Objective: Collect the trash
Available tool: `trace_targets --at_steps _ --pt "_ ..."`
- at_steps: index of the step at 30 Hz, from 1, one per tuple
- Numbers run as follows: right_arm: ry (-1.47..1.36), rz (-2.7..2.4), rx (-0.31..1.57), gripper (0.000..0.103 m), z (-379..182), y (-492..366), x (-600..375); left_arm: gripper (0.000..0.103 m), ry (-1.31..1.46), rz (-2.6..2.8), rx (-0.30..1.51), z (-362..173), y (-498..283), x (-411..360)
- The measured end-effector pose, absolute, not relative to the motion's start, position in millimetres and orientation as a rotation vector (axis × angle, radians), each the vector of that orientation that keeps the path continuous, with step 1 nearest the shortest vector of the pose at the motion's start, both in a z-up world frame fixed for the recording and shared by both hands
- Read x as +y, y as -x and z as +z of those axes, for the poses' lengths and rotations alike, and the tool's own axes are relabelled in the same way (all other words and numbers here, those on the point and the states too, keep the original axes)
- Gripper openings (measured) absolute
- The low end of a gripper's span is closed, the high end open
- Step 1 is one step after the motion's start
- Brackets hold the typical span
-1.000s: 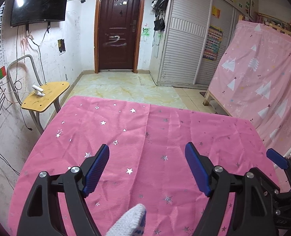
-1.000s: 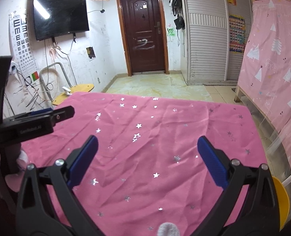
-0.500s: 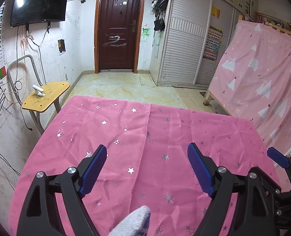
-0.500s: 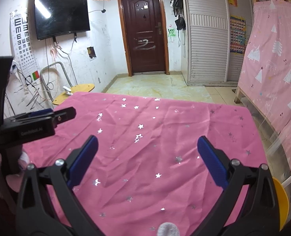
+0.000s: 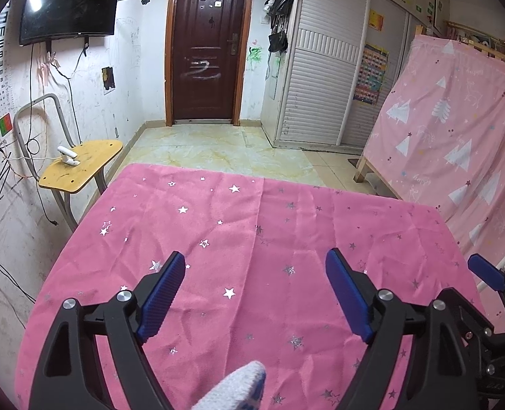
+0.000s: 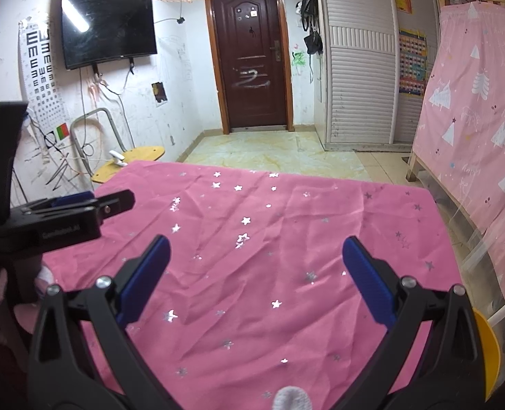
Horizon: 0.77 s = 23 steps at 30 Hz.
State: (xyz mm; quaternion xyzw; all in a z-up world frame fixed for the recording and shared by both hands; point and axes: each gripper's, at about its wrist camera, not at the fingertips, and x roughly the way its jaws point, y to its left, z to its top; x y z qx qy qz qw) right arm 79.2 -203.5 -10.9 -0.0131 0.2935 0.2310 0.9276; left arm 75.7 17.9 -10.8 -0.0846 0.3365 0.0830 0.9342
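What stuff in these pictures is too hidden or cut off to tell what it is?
- Yellow round plastic thing, right wrist view: cut off by the picture's edge and partly behind the right gripper; bowl or bin, cannot tell.
- Small white object on the yellow wooden chair seat, left wrist view: too small to identify.
- Trash: none shows on the pink star-patterned cloth; the near edge is hidden by the left gripper.

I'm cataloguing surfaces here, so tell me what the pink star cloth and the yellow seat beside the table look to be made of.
Pink star cloth: a soft, matte woven or felt-like fabric, judging by its creases and centre seam; the stars glint like foil print. Yellow seat: probably plywood or moulded wood with a worn, scuffed finish, showing screw holes, on a grey tube frame that looks like metal.
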Motion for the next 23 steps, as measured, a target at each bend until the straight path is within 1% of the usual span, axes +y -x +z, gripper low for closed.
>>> trace_targets --at_steps 23 --pt "0.028 0.473 0.602 0.097 -12.1 -78.6 -203.2 0.076 0.173 0.173 0.684 -10.1 -70.3 20.6"
